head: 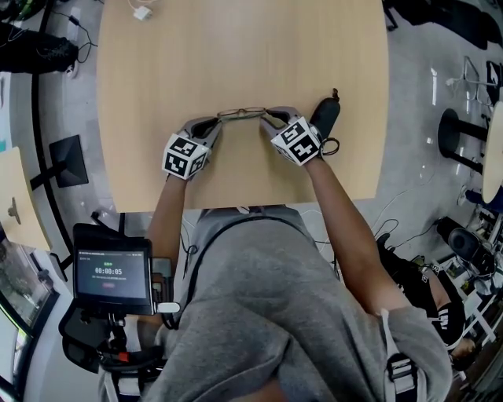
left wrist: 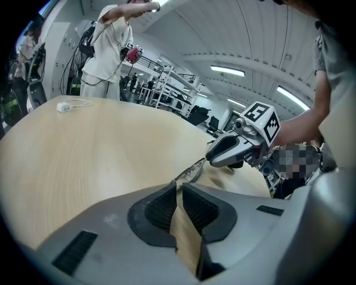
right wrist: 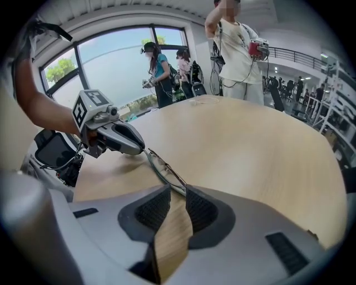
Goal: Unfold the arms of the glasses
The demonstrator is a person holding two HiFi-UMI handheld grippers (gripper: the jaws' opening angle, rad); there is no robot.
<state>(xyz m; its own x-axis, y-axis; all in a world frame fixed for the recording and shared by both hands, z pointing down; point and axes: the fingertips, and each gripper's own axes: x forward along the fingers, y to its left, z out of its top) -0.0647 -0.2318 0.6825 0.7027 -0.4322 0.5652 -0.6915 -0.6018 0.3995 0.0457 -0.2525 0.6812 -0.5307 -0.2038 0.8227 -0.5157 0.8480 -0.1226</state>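
Observation:
Thin wire-framed glasses (head: 241, 114) lie low over the wooden table (head: 236, 47), stretched between my two grippers. My left gripper (head: 218, 119) has its jaws nearly together on the glasses' left end (left wrist: 192, 170), which runs into their tips. My right gripper (head: 266, 116) stands at the other end. Its jaws are slightly apart, and the thin frame (right wrist: 161, 167) crosses their tips beside the right pad without being pinched. From each gripper view the other gripper shows at the far end of the glasses. Whether the arms are folded I cannot make out.
A black glasses case (head: 326, 116) lies just right of my right gripper. A small white adapter with a cord (head: 142, 13) sits at the table's far edge. A screen on a stand (head: 112, 276) is at my lower left. People stand beyond the table.

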